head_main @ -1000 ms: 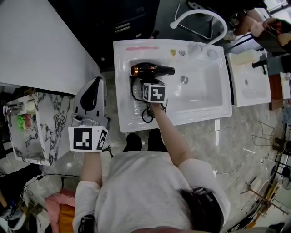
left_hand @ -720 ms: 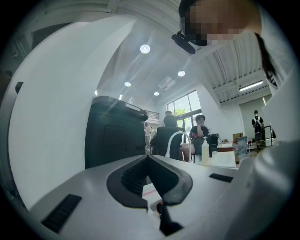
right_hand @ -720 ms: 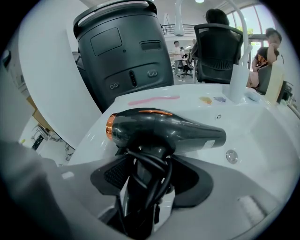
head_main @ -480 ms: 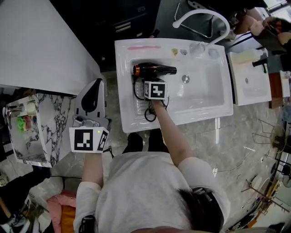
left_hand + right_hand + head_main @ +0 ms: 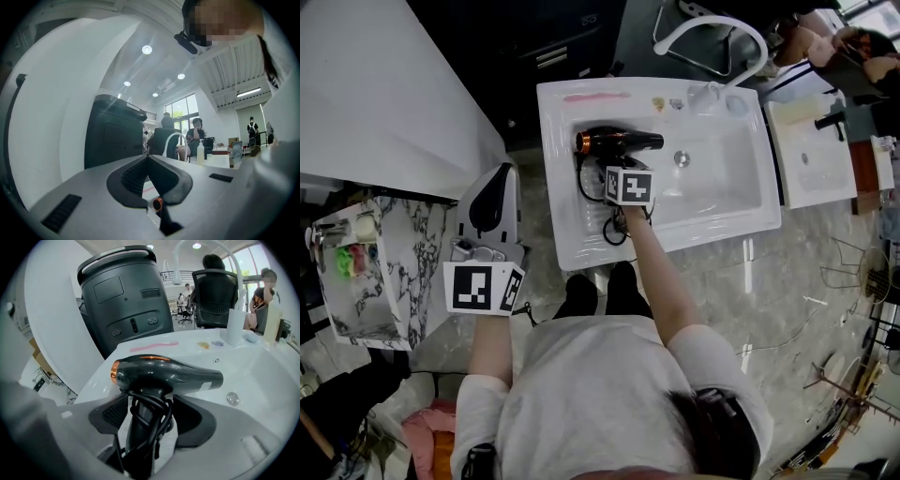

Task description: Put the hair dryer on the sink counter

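The hair dryer [image 5: 619,142] lies on the left part of the white worktop [image 5: 551,178], near its far left corner and left of the drain [image 5: 682,159]. Its barrel runs along the far edge, nozzle toward the right edge and orange-ringed back toward the left. The handle [image 5: 140,427] points at us, with the cord [image 5: 161,420] wound round it.

We judge it stiff, smooth plastic, fairly light but barrel-heavy. The handle just under the barrel is the best hold, though the cord may slide there.

Our right hand-held gripper [image 5: 150,408] straddles that handle; its jaws are spread and have just been opening, the pads clear of it. Our left hand-held gripper [image 5: 148,158] is pressed together and empty, off the worktop's left edge.
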Action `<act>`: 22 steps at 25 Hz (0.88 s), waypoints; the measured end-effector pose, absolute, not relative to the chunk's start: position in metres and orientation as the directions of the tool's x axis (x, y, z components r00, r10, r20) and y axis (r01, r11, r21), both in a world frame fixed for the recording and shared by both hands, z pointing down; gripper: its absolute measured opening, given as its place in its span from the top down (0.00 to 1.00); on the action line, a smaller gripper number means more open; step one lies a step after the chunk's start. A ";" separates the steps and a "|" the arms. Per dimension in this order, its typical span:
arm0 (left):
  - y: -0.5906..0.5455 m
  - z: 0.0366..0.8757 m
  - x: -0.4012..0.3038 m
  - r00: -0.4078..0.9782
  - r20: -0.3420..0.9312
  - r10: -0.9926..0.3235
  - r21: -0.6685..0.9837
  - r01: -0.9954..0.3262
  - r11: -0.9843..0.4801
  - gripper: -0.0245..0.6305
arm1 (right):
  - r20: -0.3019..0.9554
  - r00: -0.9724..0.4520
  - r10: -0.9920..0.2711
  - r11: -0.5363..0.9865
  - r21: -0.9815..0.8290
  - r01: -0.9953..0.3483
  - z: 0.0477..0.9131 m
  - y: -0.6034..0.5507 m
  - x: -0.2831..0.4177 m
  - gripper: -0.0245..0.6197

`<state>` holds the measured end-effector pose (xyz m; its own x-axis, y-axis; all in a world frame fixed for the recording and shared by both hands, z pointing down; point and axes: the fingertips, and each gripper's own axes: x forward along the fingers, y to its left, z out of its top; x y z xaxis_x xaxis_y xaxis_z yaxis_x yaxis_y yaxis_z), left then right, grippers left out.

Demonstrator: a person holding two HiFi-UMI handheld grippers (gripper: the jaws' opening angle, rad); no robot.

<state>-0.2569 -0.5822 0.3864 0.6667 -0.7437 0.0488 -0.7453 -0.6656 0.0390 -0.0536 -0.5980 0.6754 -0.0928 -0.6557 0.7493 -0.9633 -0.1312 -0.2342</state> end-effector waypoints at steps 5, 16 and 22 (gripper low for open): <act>-0.578 0.381 -0.257 0.682 0.031 -0.730 0.036 -0.731 -0.681 0.95 | 0.666 -0.088 -0.740 -0.142 -0.284 -0.948 0.647 -0.587 -0.053 0.52; -0.558 0.373 -0.230 0.696 0.018 -0.718 0.004 -0.718 -0.696 0.95 | 0.459 -0.097 -0.883 -0.006 -0.218 -0.976 0.574 -0.545 -0.044 0.95; -0.527 0.363 -0.214 0.692 0.001 -0.722 -0.004 -0.722 -0.692 0.95 | 0.321 -0.113 -0.940 0.054 -0.188 -0.981 0.516 -0.510 -0.035 0.95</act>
